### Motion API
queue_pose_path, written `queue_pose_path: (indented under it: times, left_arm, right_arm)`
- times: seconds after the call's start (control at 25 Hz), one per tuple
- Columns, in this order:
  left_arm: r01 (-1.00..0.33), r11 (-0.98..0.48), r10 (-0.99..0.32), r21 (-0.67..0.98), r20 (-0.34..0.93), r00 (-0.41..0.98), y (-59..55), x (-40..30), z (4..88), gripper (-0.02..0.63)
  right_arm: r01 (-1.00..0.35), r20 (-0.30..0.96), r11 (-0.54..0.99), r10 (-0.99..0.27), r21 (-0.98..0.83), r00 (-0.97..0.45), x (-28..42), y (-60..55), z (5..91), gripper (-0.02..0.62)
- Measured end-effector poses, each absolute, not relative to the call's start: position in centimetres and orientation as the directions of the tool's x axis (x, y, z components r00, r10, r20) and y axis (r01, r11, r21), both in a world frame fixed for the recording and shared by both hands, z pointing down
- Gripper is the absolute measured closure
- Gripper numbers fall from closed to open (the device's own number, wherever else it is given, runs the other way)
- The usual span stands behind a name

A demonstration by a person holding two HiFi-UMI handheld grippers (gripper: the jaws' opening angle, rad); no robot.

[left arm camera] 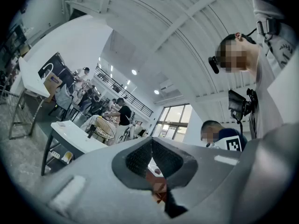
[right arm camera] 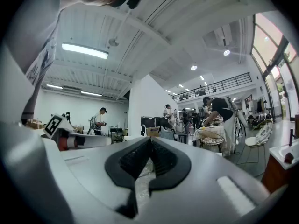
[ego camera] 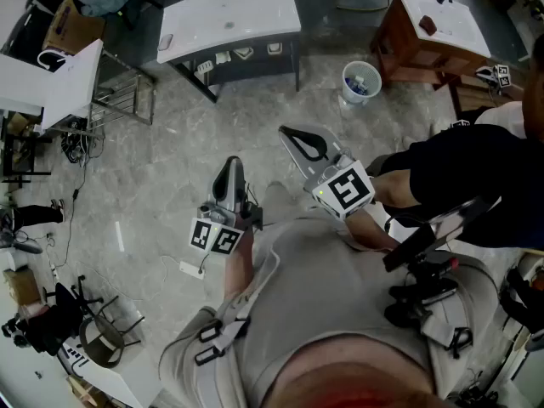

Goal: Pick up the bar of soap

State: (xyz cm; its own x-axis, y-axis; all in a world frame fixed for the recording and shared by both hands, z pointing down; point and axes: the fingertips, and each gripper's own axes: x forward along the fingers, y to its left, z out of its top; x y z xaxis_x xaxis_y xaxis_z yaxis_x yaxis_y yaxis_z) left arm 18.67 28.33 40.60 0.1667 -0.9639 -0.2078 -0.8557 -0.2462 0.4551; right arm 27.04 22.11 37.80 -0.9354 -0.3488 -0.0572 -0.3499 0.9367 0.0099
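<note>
Smooth matt grey plastic on the shells of the left gripper (ego camera: 230,163) and right gripper (ego camera: 287,133). Dark, finely ribbed, rubbery-looking pads on the left fingers (left arm camera: 139,157) and likewise on the right fingers (right arm camera: 132,159). Mottled grey stone-like floor (ego camera: 170,143), polished to a faint sheen. Glossy white worktop (ego camera: 238,14). Smooth reddish-brown wooden cabinet (ego camera: 425,65). White plastic bucket (ego camera: 348,87). Soft matt grey cloth shirt (ego camera: 340,287).

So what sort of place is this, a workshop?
Probably a big open hall used as a shared workspace: a white table on a stone floor, a railed upper gallery, and a person working at a table.
</note>
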Motion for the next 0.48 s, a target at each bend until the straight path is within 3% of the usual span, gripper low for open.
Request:
queue_pose_path:
  times: [0.2,0.48]
  left_arm:
    - [-0.828,-0.265,-0.963,0.494,-0.185,0.198,33.3,22.7,40.1,0.607]
    - [-0.862,-0.239,-0.968,0.447,-0.180,0.175,37.2,25.7,38.9,0.607]
  right_arm:
    - [-0.405,0.008,0.913,-0.405,-0.045,-0.914,31.7,26.3,38.6,0.594]
    - [-0.329,0.013,0.944,-0.329,-0.019,-0.944,34.2,30.4,37.9,0.594]
